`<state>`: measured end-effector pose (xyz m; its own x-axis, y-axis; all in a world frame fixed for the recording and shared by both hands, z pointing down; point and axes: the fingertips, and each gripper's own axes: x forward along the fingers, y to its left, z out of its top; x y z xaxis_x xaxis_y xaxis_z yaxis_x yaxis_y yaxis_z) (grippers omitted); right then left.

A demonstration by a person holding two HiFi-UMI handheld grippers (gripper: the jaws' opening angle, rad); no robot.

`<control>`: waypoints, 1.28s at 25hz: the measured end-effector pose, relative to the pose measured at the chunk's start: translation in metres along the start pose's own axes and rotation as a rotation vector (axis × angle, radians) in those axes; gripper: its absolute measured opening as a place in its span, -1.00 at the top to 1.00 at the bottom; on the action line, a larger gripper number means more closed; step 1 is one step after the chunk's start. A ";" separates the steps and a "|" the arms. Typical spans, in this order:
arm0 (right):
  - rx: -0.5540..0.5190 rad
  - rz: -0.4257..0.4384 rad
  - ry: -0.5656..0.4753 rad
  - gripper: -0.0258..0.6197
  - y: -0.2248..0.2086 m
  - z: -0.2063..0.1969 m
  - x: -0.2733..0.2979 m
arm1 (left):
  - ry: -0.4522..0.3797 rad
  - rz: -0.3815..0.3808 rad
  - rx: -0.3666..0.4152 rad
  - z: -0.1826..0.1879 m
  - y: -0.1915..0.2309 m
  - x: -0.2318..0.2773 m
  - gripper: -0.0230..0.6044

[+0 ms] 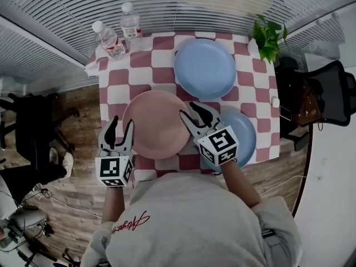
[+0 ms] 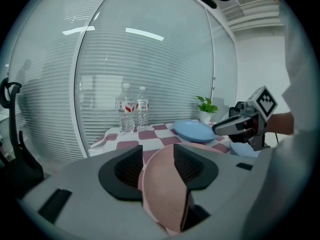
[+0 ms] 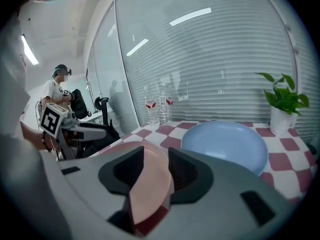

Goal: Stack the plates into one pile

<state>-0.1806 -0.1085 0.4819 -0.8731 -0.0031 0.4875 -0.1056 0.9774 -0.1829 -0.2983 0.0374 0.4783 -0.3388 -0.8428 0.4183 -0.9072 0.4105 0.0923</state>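
A pink plate (image 1: pixel 157 124) lies at the front middle of the checkered table (image 1: pixel 150 60). One blue plate (image 1: pixel 205 68) sits behind it and a second blue plate (image 1: pixel 245 132) lies at the front right, partly under my right hand. My left gripper (image 1: pixel 120 129) stands open at the pink plate's left rim. In the left gripper view that rim (image 2: pixel 165 189) runs between the spread jaws of the left gripper (image 2: pixel 157 166). My right gripper (image 1: pixel 193 112) is open at the plate's right rim. The pink edge (image 3: pixel 147 184) passes between the jaws of the right gripper (image 3: pixel 156 169).
Two water bottles (image 1: pixel 108 38) (image 1: pixel 130 21) stand at the table's back left corner. A potted plant (image 1: pixel 267 35) is at the back right. Dark chairs flank the table at left (image 1: pixel 28 127) and right (image 1: pixel 328 93). Glass walls with blinds lie behind.
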 end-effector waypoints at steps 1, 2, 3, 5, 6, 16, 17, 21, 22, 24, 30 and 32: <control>-0.003 0.002 0.014 0.46 0.000 -0.004 0.003 | 0.016 0.012 -0.009 -0.007 0.003 0.001 0.31; -0.004 0.007 0.025 0.46 0.001 -0.008 0.006 | 0.035 0.020 -0.021 -0.014 0.006 0.002 0.31; -0.002 0.013 0.034 0.46 0.001 -0.012 0.009 | 0.057 0.024 -0.037 -0.021 0.009 0.003 0.29; 0.011 0.022 0.057 0.46 0.001 -0.021 0.016 | 0.099 0.031 -0.059 -0.036 0.013 0.006 0.25; 0.016 0.021 0.073 0.46 0.001 -0.026 0.018 | 0.115 0.034 -0.060 -0.043 0.015 0.007 0.23; -0.104 -0.066 0.234 0.46 -0.013 -0.051 0.030 | 0.224 0.029 -0.101 -0.080 0.016 0.008 0.21; -0.127 -0.054 0.262 0.46 -0.013 -0.055 0.033 | 0.235 0.025 -0.102 -0.082 0.015 0.008 0.21; -0.163 -0.037 0.365 0.47 -0.010 -0.065 0.041 | 0.253 0.005 -0.094 -0.087 0.010 0.008 0.21; -0.169 -0.041 0.381 0.47 -0.010 -0.066 0.042 | 0.261 0.002 -0.088 -0.089 0.009 0.008 0.21; -0.184 -0.052 0.399 0.47 -0.012 -0.067 0.043 | 0.282 0.001 -0.076 -0.094 0.008 0.008 0.22; -0.173 -0.073 0.379 0.61 -0.016 -0.064 0.044 | 0.305 0.021 -0.080 -0.104 0.005 0.011 0.28; -0.202 -0.100 0.376 0.75 -0.020 -0.063 0.044 | 0.294 0.048 -0.091 -0.103 0.008 0.011 0.33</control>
<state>-0.1867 -0.1150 0.5602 -0.6255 -0.0590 0.7780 -0.0531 0.9980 0.0331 -0.2833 0.0671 0.5771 -0.2818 -0.6905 0.6661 -0.8616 0.4876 0.1410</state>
